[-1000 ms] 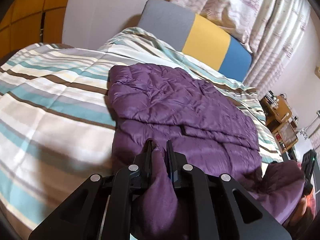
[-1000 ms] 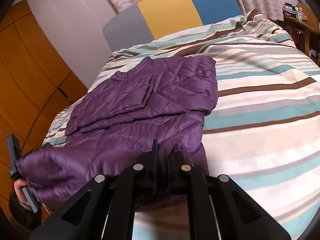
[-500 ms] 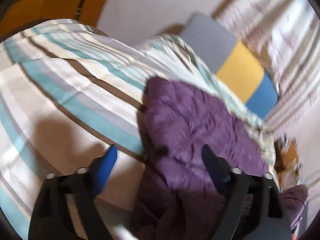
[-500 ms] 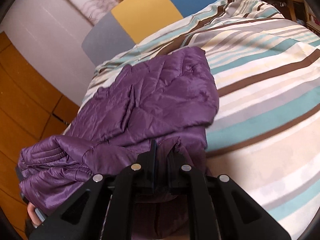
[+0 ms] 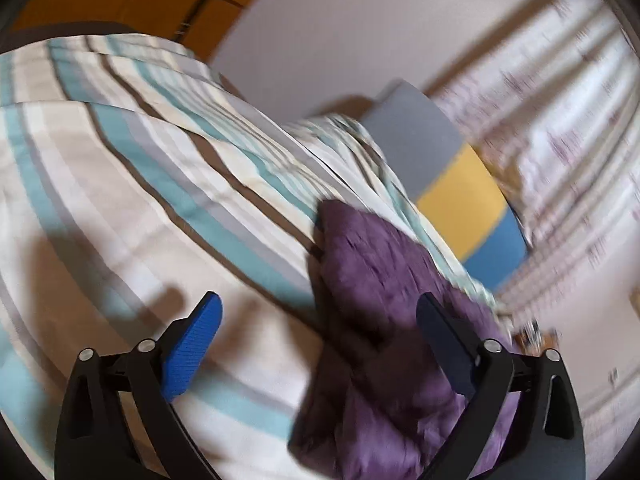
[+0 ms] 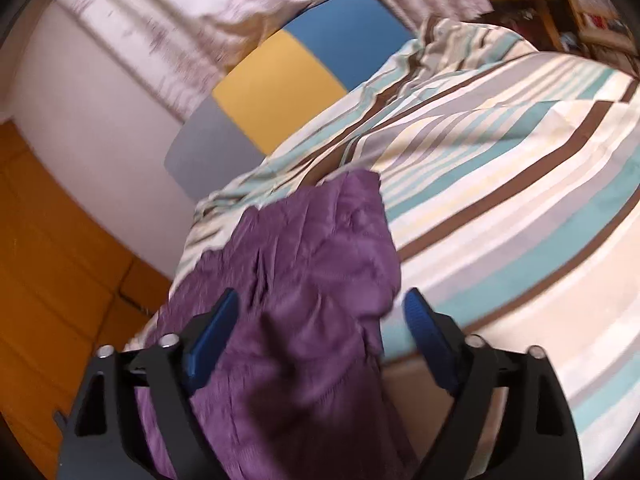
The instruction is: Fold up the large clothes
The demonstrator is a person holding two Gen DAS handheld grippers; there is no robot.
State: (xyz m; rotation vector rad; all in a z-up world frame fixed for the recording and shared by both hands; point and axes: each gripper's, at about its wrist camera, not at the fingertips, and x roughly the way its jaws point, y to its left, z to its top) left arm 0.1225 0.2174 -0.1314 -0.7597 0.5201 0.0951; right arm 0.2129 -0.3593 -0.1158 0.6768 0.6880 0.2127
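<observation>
A purple quilted jacket (image 5: 384, 320) lies on a striped bedspread (image 5: 132, 208), its near part folded over onto the rest. My left gripper (image 5: 320, 312) is open and empty just above the jacket's left edge, with its blue pads (image 5: 192, 344) spread wide. In the right wrist view the jacket (image 6: 304, 304) fills the lower middle. My right gripper (image 6: 320, 312) is open and empty above the jacket's right edge. Both views are blurred by motion.
A grey, yellow and blue headboard (image 6: 272, 92) stands behind the bed, with patterned curtains (image 5: 560, 128) beyond. Orange wardrobe panels (image 6: 48, 264) are on the left. A wooden shelf unit (image 6: 568, 8) stands at the far right. Striped bedspread (image 6: 520, 184) spreads right of the jacket.
Both grippers held the jacket's near hem a second ago. The left let go first, then the right. Both are now open and tilted up, and the hem has dropped onto the jacket.
</observation>
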